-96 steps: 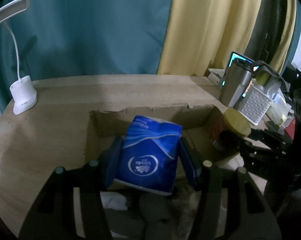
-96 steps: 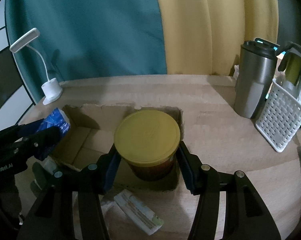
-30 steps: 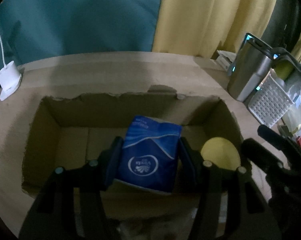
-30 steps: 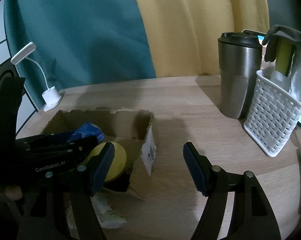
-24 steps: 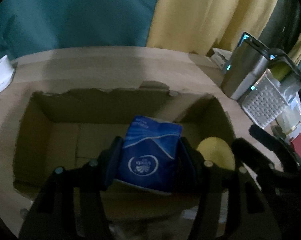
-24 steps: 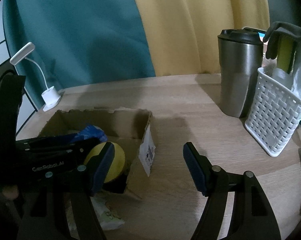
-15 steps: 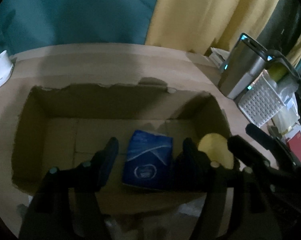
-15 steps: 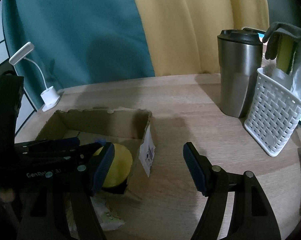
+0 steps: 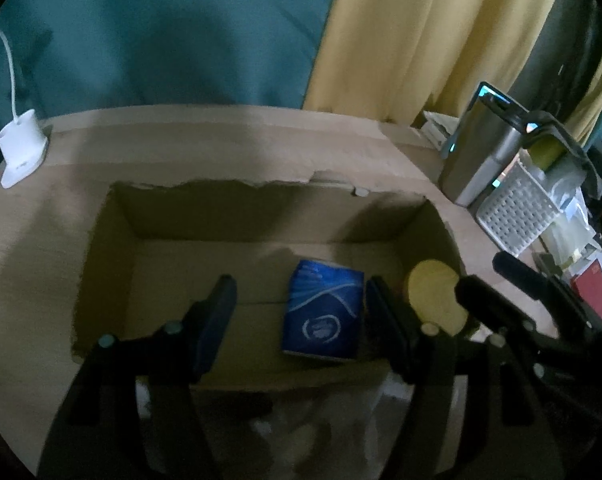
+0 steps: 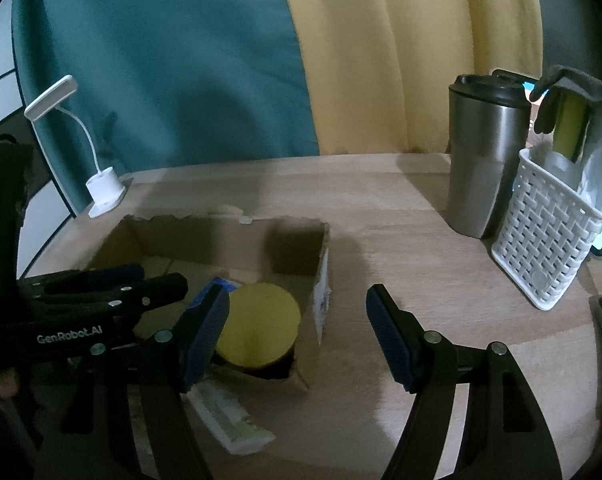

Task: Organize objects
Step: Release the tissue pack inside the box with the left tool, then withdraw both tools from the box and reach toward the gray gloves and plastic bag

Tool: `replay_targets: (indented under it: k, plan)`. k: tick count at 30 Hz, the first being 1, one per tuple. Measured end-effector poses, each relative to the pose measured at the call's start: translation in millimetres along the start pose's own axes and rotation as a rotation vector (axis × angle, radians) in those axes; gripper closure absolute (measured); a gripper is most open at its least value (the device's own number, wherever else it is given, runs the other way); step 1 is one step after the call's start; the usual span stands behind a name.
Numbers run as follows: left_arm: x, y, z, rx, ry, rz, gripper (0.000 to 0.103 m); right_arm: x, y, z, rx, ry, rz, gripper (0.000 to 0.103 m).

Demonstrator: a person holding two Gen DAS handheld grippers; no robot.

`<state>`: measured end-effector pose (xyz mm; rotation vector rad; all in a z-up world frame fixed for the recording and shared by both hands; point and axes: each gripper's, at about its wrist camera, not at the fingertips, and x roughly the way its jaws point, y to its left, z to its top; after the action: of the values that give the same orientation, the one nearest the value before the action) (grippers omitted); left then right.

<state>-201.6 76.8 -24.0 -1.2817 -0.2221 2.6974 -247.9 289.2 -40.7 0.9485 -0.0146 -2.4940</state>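
Observation:
An open cardboard box [image 9: 237,208] sits on the wooden table. Inside it lie a blue tissue pack [image 9: 323,316] and, to its right, a jar with a yellow lid [image 9: 435,296]. My left gripper [image 9: 297,316] is open above the box's near side, the pack beside its right finger and free of it. In the right wrist view the box [image 10: 221,236] and the yellow lid [image 10: 259,322] show too. My right gripper [image 10: 297,328] is open and empty over the box's right wall. The left gripper [image 10: 101,284] shows there at the left.
A steel tumbler [image 10: 485,156] and a white woven basket [image 10: 545,236] stand at the right. A white desk lamp [image 10: 101,184] stands at the back left. A flat white packet [image 10: 229,420] lies in front of the box. Teal and yellow curtains hang behind.
My left gripper opened and let the blue pack drop into the box. Earlier my right gripper set the yellow-lidded jar in the box, opened and pulled back.

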Motion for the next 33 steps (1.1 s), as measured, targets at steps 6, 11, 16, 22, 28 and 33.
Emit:
replay_targets:
  k: [6,11,16,22,28,33]
  plan:
    - [-14.2,8.3,-5.3,0.013,-0.034,-0.019,0.035,-6.3,8.9,-1.4,-0.005,-0.001,-0.018,0.029]
    - [-22.9,13.8,-10.0,0.013,-0.047,-0.025,0.032,-11.6,16.4,-3.2,-0.007,-0.001,-0.027,0.029]
    - [-33.2,21.9,-14.4,0.008,-0.066,-0.031,0.023,-17.1,23.6,-4.9,-0.014,-0.001,-0.032,0.029]
    - [-43.0,31.3,-22.2,0.007,-0.079,-0.027,0.023,-22.9,33.1,-6.7,-0.020,-0.003,-0.035,0.029]
    - [-52.0,41.5,-29.9,0.003,-0.090,-0.021,0.023,-25.5,44.6,-10.3,-0.033,0.008,-0.033,0.028]
    - [-57.7,51.3,-36.3,-0.004,-0.092,-0.022,0.023,-27.8,55.1,-13.5,-0.042,0.014,-0.030,0.021]
